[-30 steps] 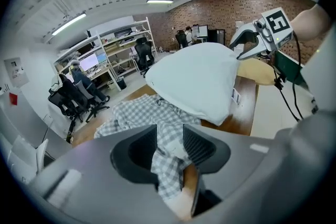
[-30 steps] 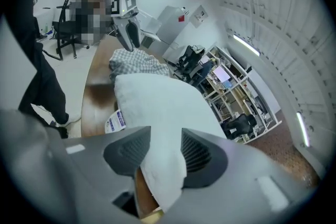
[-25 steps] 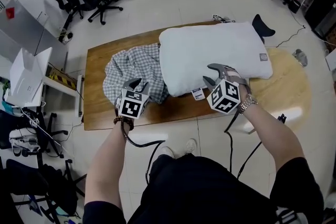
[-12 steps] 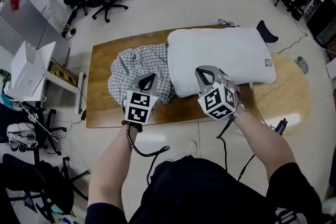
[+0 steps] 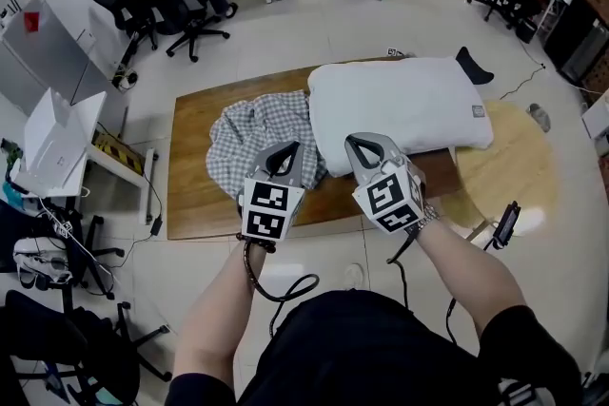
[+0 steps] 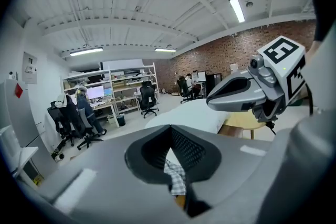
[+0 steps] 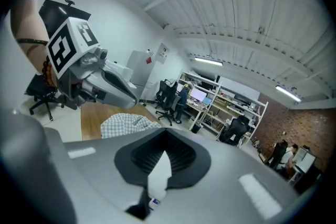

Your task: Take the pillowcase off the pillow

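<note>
A bare white pillow (image 5: 400, 105) lies on the right half of the wooden table (image 5: 195, 195). The checked grey-and-white pillowcase (image 5: 257, 133) sits crumpled against its left end, off the pillow. Both grippers hang in the air over the table's near edge, side by side. My left gripper (image 5: 284, 155) is shut and empty, above the pillowcase's near edge. My right gripper (image 5: 362, 145) is shut and empty too, above the pillow's near left corner. In the left gripper view, checked cloth (image 6: 178, 182) shows below the shut jaws. The right gripper view shows the pillowcase (image 7: 123, 124) and the left gripper (image 7: 105, 84).
A round pale tabletop (image 5: 519, 166) adjoins the table at right, with a phone on a stand (image 5: 504, 223) at its near edge. A dark object (image 5: 473, 67) lies past the pillow's far right corner. Office chairs (image 5: 186, 9) and desks stand beyond; a white box (image 5: 57, 133) at left.
Both grippers have lifted off the pillow and pillowcase, drawn back toward me and come closer together. Their jaws, open a second ago, are now shut with nothing in them.
</note>
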Motion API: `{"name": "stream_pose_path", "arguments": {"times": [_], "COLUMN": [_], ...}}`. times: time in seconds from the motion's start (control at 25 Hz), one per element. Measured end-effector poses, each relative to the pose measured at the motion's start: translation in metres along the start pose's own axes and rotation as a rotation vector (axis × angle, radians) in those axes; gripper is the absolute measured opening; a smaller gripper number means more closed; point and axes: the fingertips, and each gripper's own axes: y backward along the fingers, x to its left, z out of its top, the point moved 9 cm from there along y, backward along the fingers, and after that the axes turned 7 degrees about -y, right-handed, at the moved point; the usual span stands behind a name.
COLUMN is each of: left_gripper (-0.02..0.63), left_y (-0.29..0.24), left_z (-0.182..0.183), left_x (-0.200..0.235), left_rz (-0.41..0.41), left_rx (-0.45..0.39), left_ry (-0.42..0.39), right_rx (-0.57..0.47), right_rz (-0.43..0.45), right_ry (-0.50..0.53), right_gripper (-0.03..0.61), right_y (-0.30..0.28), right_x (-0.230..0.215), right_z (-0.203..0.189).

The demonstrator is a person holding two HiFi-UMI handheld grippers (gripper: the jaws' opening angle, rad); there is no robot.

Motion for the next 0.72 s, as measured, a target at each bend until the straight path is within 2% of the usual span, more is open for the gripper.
{"name": "stream_pose_path", "arguments": {"times": [0.32,0.72], "left_gripper": [0.003,0.003], "left_y": [0.072,0.130], "left_z": [0.035,0.038], "left_x": [-0.022,-0.051], "left_rz": [0.028,0.037], "left_rx": [-0.108,-0.135], "left_ry": [-0.035,-0.045], "right_rx": [-0.075,-0.104], "right_rz": [0.001,0.008], "right_ry": [-0.050,-0.063], "right_gripper": [0.000,0.000], "right_y": [0.046,0.094], "right_x": [0.047,0.098], "right_z": [0.033,0.052]}}
